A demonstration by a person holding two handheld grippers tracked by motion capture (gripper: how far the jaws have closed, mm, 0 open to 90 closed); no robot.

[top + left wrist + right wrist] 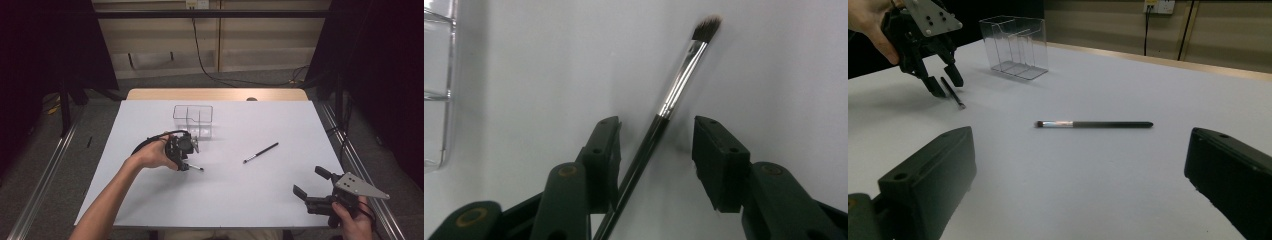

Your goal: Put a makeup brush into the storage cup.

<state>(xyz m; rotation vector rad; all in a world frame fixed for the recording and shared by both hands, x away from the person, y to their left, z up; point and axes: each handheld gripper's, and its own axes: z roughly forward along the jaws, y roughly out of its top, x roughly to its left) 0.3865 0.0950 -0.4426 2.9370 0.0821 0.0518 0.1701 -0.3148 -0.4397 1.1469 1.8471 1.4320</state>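
High view: left gripper (186,156) sits low on the white table (260,195), just in front of the clear organizer (193,120). A small makeup brush (196,168) pokes out from under it, bristle tip pointing right. A second brush (260,153) lies loose mid-table, well apart from both grippers, handle up-right, bristles down-left. Right gripper (309,183) rests near the table's right front corner, jaws spread, nothing between them.

Left gripper view: the brush (659,117) runs up between the two jaws on a slant, handle low-left, bristles high-right. Its long axis crosses the closing line at an angle, not square to it. The handle lies right against the left pad (606,150); the right pad (719,160) stands off with table showing in the gap. So the jaws are part closed and not clamping: brush between them, not yet gripped. Edge of the organizer (436,85) shows at far left, near.

Right gripper view: own jaws wide, empty. The loose brush (1094,124) lies ahead, long axis across the view, bristles toward the left. Farther off, the left gripper (943,82) points down over its brush (953,92), beside the organizer (1015,47).

Judgement: the coming squeeze turns on that slant; the far pad has to travel to the handle, and the brush may roll or swing straight as it is pinched. Left hand is plainly the nearer one for this brush, right hand for the loose one
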